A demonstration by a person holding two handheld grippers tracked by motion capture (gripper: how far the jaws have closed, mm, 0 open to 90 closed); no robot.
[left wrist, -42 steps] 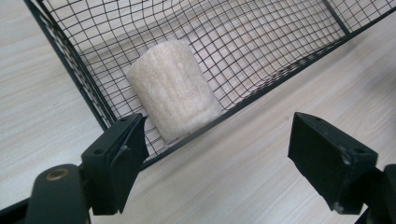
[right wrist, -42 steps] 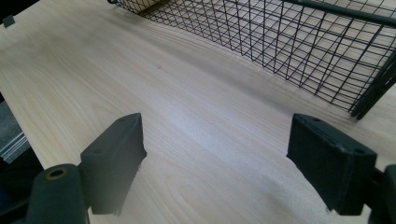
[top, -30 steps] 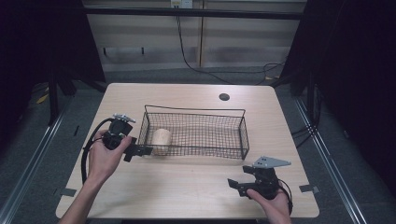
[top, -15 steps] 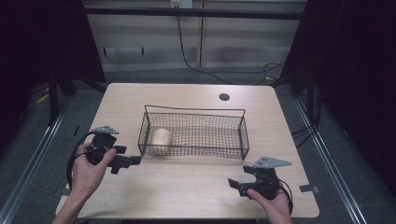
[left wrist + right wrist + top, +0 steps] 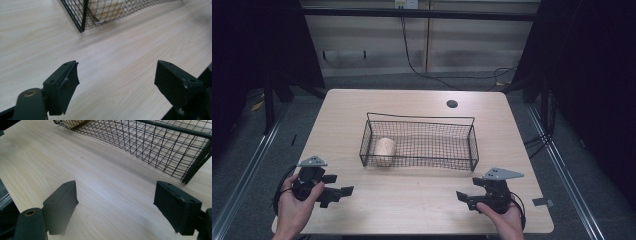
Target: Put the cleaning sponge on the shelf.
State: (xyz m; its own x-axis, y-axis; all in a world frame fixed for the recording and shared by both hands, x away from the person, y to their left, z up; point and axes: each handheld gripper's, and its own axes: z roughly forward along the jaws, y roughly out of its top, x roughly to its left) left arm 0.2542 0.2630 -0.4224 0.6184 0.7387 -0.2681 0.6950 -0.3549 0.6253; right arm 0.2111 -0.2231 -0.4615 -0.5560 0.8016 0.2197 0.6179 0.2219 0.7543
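Observation:
A black wire basket (image 5: 472, 147) stands in the middle of the pale wooden table (image 5: 422, 205). A tan roll-shaped object (image 5: 385, 149) lies inside its left end, also seen through the mesh as the tan object (image 5: 106, 8). My left gripper (image 5: 343, 192) is held at the front left of the table, open, jaws pointing right, with nothing between them. My right gripper (image 5: 460, 197) rests near the front right edge, open and empty, jaws pointing left. The basket's corner (image 5: 193, 168) rises just beyond the right gripper's jaws.
A small dark round hole (image 5: 452, 104) sits at the table's back right. A grey tag (image 5: 542, 202) lies near the front right corner. Dark floor, rails and cables surround the table. Bare wood lies between the two grippers.
My left gripper has drawn back from the basket's left end toward the front left edge of the table. The tan object stays in the basket. The right gripper has not moved.

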